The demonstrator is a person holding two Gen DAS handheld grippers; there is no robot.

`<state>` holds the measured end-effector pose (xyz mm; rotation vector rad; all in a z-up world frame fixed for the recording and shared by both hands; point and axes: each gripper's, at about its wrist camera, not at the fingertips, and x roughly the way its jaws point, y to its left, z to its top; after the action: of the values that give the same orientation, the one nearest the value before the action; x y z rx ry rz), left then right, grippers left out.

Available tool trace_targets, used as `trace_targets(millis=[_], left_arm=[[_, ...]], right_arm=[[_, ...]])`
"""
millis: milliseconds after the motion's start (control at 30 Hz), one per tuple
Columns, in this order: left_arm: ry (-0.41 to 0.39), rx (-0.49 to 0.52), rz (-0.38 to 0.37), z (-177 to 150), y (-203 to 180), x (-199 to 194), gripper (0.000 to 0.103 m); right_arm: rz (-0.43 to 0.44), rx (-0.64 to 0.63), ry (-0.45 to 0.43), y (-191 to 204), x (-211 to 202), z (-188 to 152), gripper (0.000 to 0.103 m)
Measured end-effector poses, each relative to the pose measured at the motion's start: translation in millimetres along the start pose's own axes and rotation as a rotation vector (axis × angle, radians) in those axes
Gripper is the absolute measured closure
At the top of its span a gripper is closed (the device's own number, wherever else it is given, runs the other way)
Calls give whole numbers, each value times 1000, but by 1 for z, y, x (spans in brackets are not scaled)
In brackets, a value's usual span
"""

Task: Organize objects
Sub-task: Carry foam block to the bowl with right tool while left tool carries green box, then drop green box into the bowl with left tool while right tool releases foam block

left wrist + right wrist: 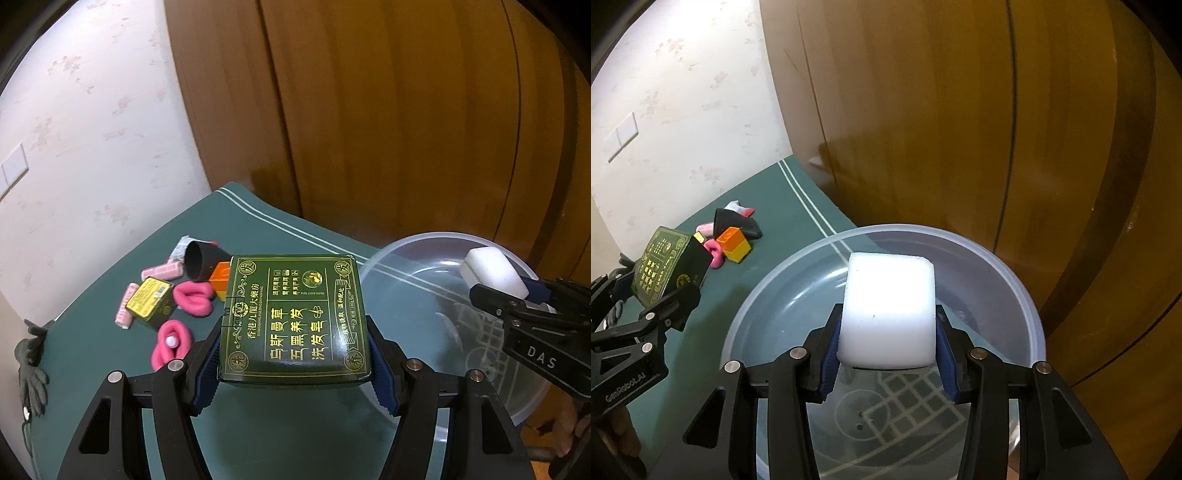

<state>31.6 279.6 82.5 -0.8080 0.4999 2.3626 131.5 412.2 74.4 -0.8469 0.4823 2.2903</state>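
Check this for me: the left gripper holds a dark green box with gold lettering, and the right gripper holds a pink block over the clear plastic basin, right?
Not quite. The block between the right gripper's jaws is white, not pink, as the right wrist view shows. The rest holds: it hangs over the clear plastic basin, and the left gripper holds the dark green box with gold lettering.

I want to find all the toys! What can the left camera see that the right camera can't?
Only the left view shows the black glove, the pink hair rollers and the small yellow-green box.

Only the right view shows the bowl's full round rim and inside.

Both show the green box in the left gripper, the white block in the right gripper, the orange block and the green mat.
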Motion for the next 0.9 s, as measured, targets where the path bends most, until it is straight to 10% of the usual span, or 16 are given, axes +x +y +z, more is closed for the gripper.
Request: trace_targets(millis=[900], left_arm=[[29, 98, -125, 12, -59, 16, 30]], right_arm=[[-63, 52, -3, -37, -8, -8, 57]])
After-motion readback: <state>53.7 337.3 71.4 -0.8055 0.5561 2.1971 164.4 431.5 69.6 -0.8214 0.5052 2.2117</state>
